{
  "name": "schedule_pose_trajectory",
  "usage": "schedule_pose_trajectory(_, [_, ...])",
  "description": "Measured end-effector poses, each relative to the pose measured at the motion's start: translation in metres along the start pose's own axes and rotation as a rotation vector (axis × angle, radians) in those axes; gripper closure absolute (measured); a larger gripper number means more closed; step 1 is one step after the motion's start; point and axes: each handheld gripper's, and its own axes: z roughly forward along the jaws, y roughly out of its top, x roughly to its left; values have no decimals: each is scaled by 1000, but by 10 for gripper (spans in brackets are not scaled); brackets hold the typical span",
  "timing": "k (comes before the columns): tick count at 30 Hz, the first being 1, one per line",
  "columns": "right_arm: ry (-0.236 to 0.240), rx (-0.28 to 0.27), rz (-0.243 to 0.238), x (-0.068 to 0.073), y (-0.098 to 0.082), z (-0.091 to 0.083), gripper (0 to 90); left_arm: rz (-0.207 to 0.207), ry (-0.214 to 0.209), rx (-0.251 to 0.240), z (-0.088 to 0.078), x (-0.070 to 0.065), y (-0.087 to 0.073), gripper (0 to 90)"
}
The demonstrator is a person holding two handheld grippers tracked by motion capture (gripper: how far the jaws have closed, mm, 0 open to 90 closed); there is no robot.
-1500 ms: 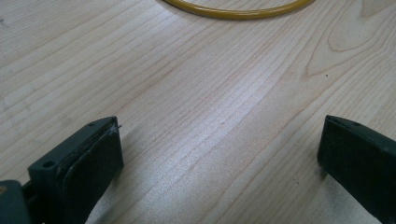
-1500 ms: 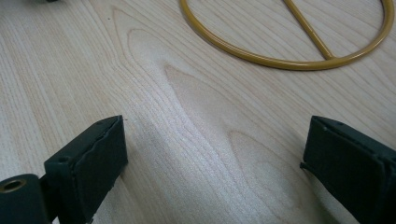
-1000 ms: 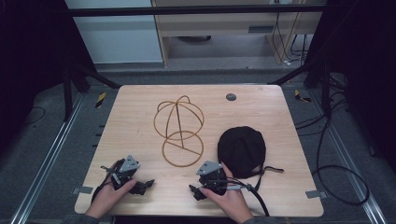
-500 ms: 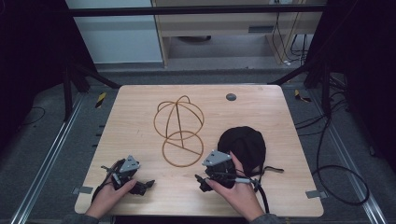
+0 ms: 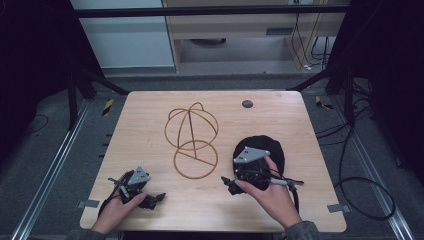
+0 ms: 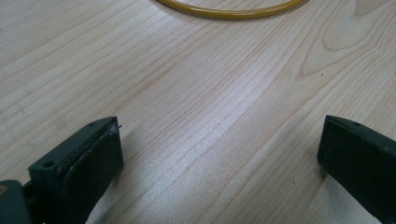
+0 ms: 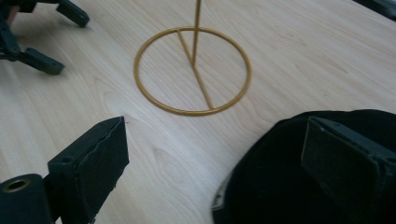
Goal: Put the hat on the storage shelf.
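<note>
A gold wire hat stand [image 5: 191, 140] rises mid-table on a round base ring [image 7: 192, 70]; an arc of that ring [image 6: 233, 9] lies beyond my left jaws. To its right lies a black cap [image 5: 267, 150]. My right gripper [image 5: 235, 176] is open at the cap's near-left edge. In the right gripper view [image 7: 219, 163] one jaw hangs over the cap [image 7: 280, 186] and the other over bare wood. My left gripper [image 5: 155, 199] rests open near the front left of the table, with only wood between its jaws [image 6: 219, 154].
The wooden table [image 5: 150, 120] has a small dark round grommet [image 5: 247, 104] near its far edge. Black cables [image 5: 360, 195] loop on the floor to the right. From the right gripper view, the left gripper [image 7: 42, 37] shows far off at upper left.
My right gripper has moved right and away from the front edge, up to the cap. The left gripper has stayed put.
</note>
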Motion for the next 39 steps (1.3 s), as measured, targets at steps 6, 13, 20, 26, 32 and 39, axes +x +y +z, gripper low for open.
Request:
schedule_pose_trajectory(6, [-37, 40, -6, -20, 8, -12, 53, 1, -1, -2, 0, 0, 0, 0])
schedule_pose_trajectory(13, [-106, 168, -35, -60, 21, -28, 78, 4, 0, 2, 0, 0, 0, 0])
schedule_pose_trajectory(20, [-88, 262, 5, -91, 26, -31, 148, 0, 0, -1, -2, -2, -2, 0])
schedule_pose_trajectory(26, [-77, 314, 2, -103, 29, -26, 161, -2, 0, -1, -2, -2, -2, 0])
schedule_pose_trajectory(32, [-36, 334, -4, -112, 33, -19, 153, -5, 0, -3, -2, -2, -2, 0])
schedule_pose_trajectory(39, [-26, 355, -6, -116, 35, -16, 180, -2, 1, -3, -2, -2, -2, 0])
